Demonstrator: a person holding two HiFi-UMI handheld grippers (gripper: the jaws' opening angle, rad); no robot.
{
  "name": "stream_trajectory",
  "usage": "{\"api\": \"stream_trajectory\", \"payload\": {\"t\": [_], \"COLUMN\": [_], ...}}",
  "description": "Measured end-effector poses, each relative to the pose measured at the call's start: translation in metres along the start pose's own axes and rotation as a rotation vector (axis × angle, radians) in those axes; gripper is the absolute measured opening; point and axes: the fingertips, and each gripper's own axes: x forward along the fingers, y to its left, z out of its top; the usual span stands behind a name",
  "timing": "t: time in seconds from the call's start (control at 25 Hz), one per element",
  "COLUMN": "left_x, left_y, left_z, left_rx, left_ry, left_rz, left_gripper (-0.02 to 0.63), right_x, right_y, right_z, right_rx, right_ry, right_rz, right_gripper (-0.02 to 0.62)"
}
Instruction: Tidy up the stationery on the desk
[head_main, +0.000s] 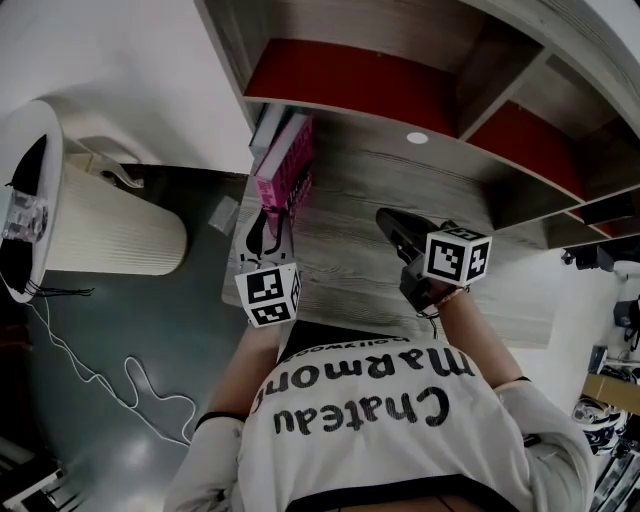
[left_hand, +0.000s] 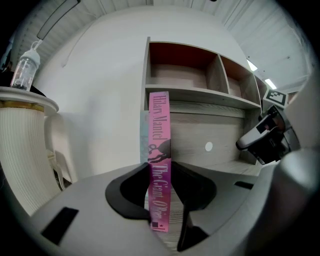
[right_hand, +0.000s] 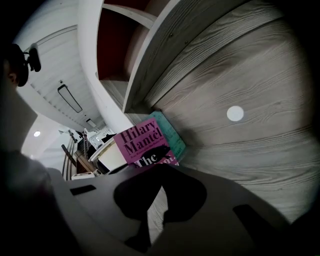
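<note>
A pink paperback (head_main: 286, 162) stands upright at the left end of the wooden desk (head_main: 380, 180), against a teal book (right_hand: 170, 131) by the wall. My left gripper (head_main: 263, 232) is shut on the pink paperback (left_hand: 160, 150); its spine runs up between the two black jaws. My right gripper (head_main: 394, 228) hovers over the middle of the desk, to the right of the books and apart from them. Its jaws stand together with nothing between them. In the right gripper view the pink paperback's (right_hand: 141, 142) cover shows just beyond that gripper (right_hand: 157, 195).
Open shelf compartments with red backs (head_main: 350, 75) run above the desk. A small white disc (head_main: 417, 138) sits on the desk's back panel. Left of the desk stands a white ribbed cylinder (head_main: 115, 235) with a clear bottle (head_main: 24, 214) on it. A white cable (head_main: 110, 380) trails on the floor.
</note>
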Motion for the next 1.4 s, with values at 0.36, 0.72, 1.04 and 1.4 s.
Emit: {"api": "stream_trajectory", "payload": {"t": [0.36, 0.72, 1.04, 1.4], "left_x": [0.003, 0.012, 0.018, 0.027], "left_y": [-0.001, -0.006, -0.007, -0.005], "left_z": [-0.017, -0.028, -0.028, -0.030], "left_rx": [-0.044, -0.080, -0.095, -0.091], "left_ry": [0.083, 0.135, 0.141, 0.154], "left_rz": [0.014, 0.009, 0.008, 0.011], "left_gripper": [0.143, 0.143, 0.143, 0.143], "right_x": [-0.009, -0.023, -0.027, -0.032], "right_y": [0.001, -0.003, -0.008, -0.010], "right_z": [0.004, 0.002, -0.002, -0.002], "right_rx": [-0.021, -0.012, 0.002, 0.008], "right_ry": [-0.016, -0.021, -0.014, -0.021], "right_rz": [-0.005, -0.018, -0.028, -0.039], "right_gripper": [0.014, 0.014, 0.014, 0.014]}}
